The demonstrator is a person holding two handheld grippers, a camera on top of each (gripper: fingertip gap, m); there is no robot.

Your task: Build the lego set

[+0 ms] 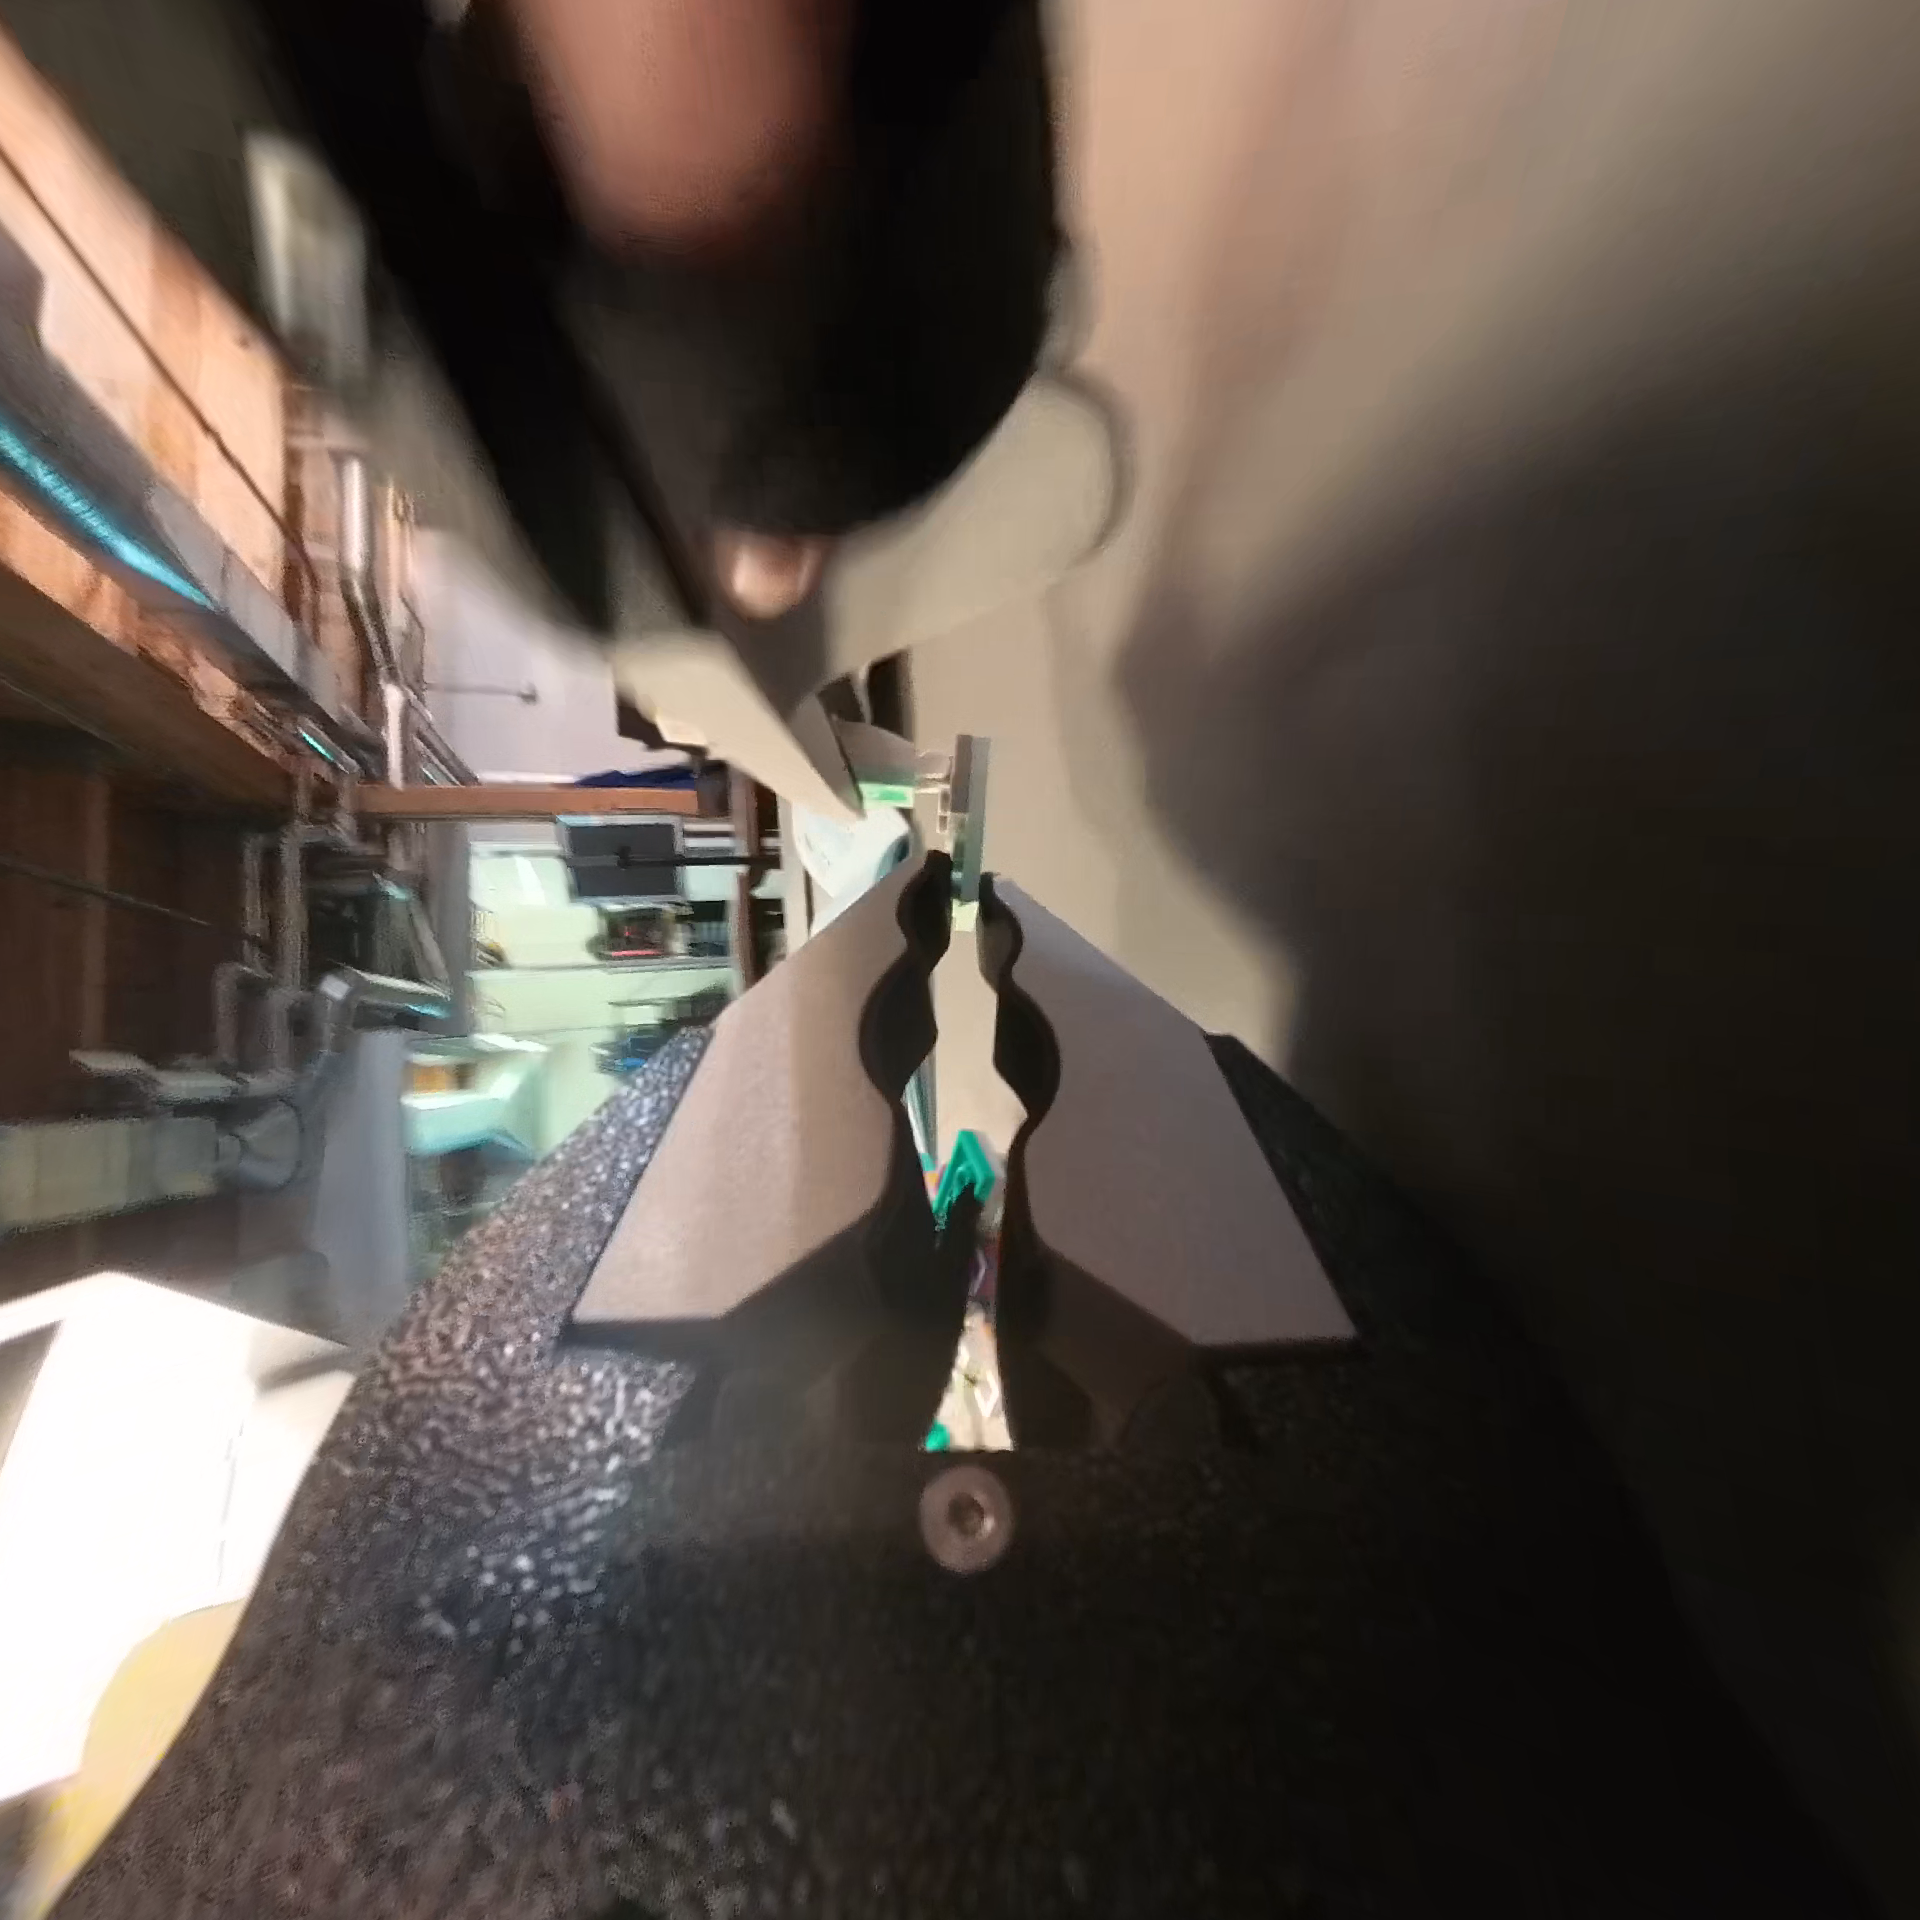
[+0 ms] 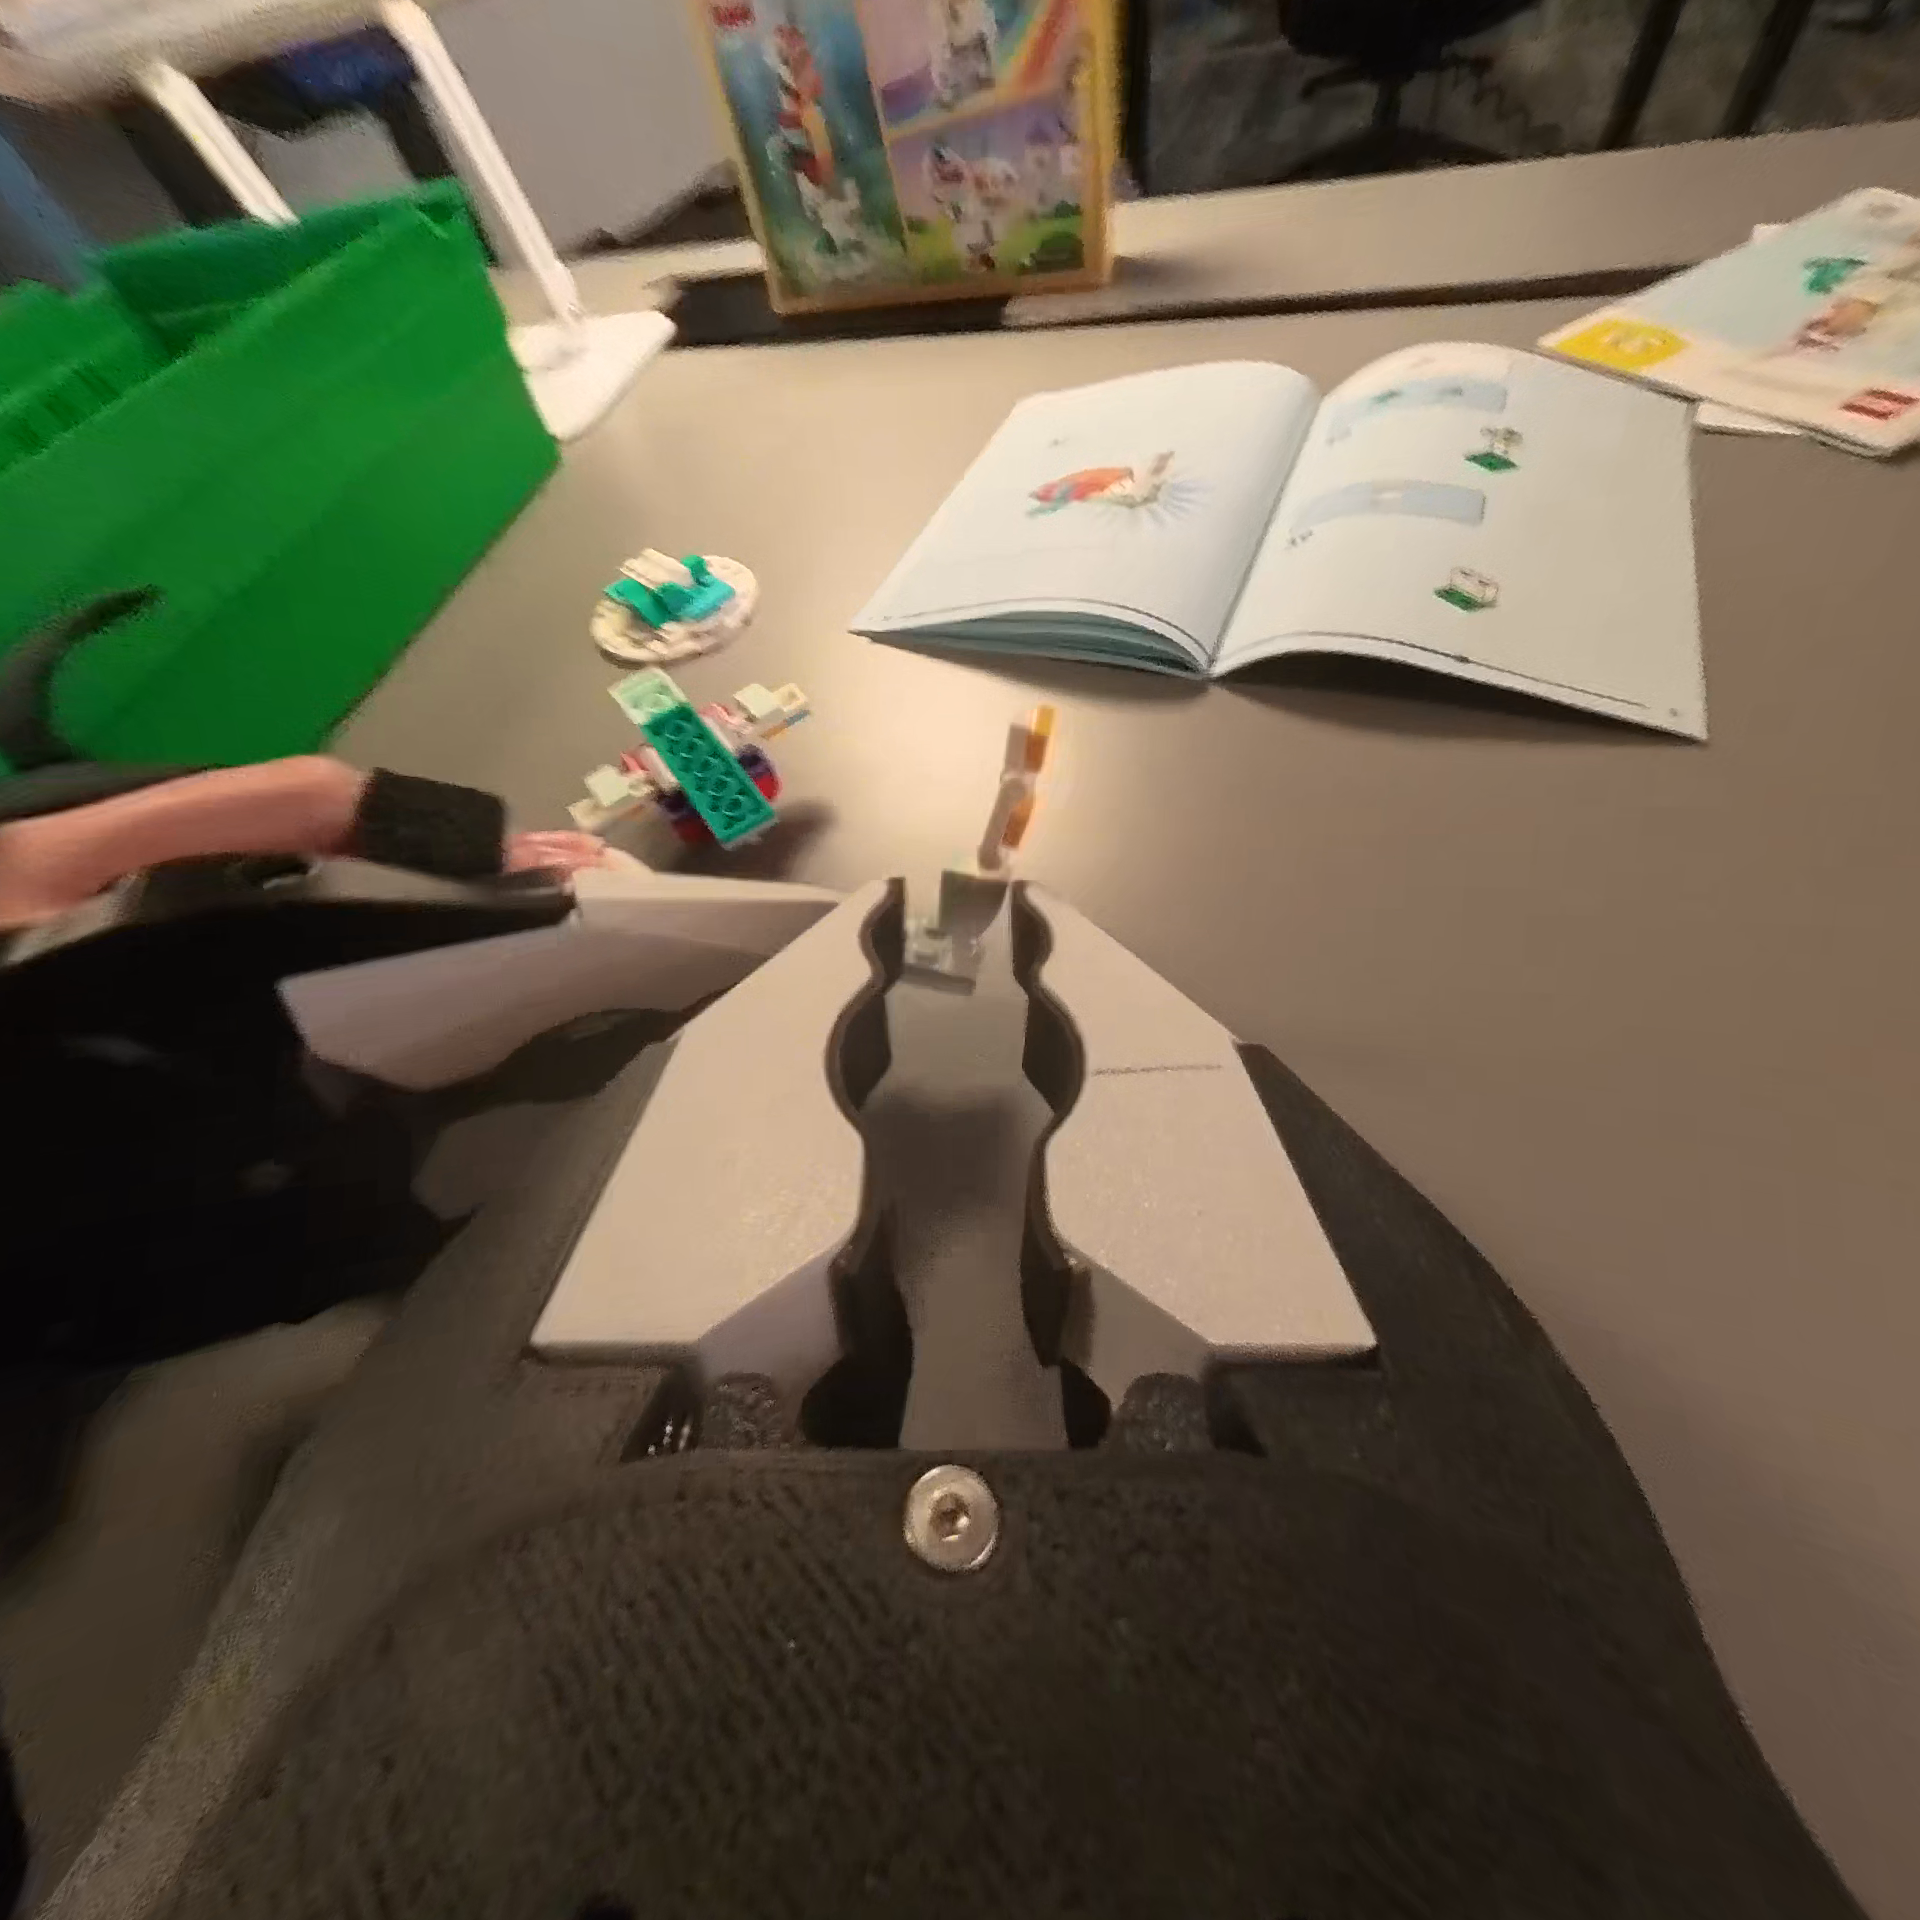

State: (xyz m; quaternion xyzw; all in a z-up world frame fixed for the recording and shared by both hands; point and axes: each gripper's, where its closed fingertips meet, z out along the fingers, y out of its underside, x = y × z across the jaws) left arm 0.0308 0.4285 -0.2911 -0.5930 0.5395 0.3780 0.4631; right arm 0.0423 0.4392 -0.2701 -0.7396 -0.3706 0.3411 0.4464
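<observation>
Now | left tongs point(image 1: 964, 883): pinching small brick piece point(image 1: 968, 821) | right tongs point(image 2: 954, 896): gripping same piece point(image 2: 951, 940)

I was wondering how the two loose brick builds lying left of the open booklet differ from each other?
The farther build sits on a round pale plate with small teal and white pieces on top. The nearer build carries a long teal studded plate laid diagonally and white pieces sticking out at its sides, so it looks larger and more spread out. Both rest on the grey table, untouched by either gripper.
</observation>
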